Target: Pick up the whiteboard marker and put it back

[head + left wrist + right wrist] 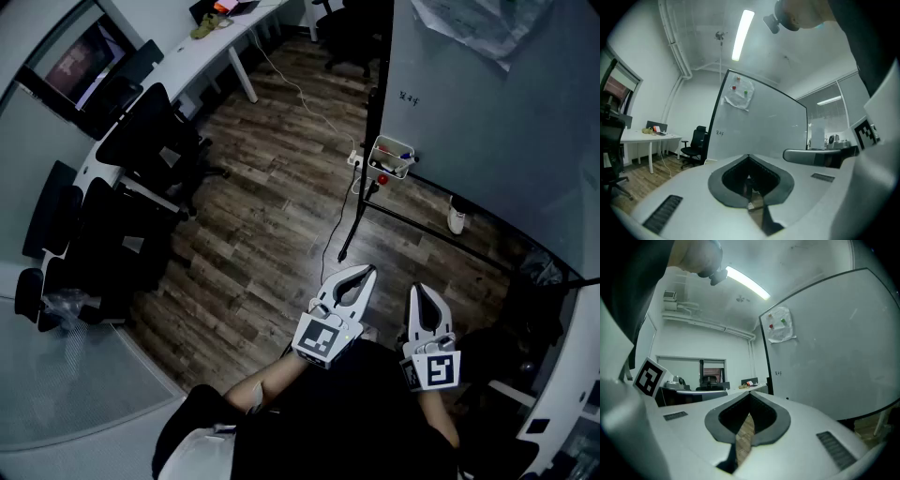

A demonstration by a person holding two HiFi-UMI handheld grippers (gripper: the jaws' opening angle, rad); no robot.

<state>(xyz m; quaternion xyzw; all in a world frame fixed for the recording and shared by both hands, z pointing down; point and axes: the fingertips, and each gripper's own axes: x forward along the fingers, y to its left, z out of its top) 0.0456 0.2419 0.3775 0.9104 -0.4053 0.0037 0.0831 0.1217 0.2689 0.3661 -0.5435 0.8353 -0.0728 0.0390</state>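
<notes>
A small white basket (392, 157) hangs at the lower left edge of the whiteboard (487, 112), a few steps ahead of me. Markers stand in the basket; one blue cap (405, 156) shows, and a red piece (382, 179) sits just below it. My left gripper (368, 270) and right gripper (419, 289) are held side by side close to my body, over the wooden floor. Both are shut with nothing between the tips. The left gripper (749, 156) faces the whiteboard (759, 126) from a distance. The right gripper (750, 392) has the whiteboard (825, 348) on its right.
Black office chairs (150, 141) line a long white desk (187, 66) on the left. A cable (339, 220) runs across the floor to a power strip (356, 159) by the whiteboard stand's foot (412, 221). A clear bag (739, 96) hangs on the board.
</notes>
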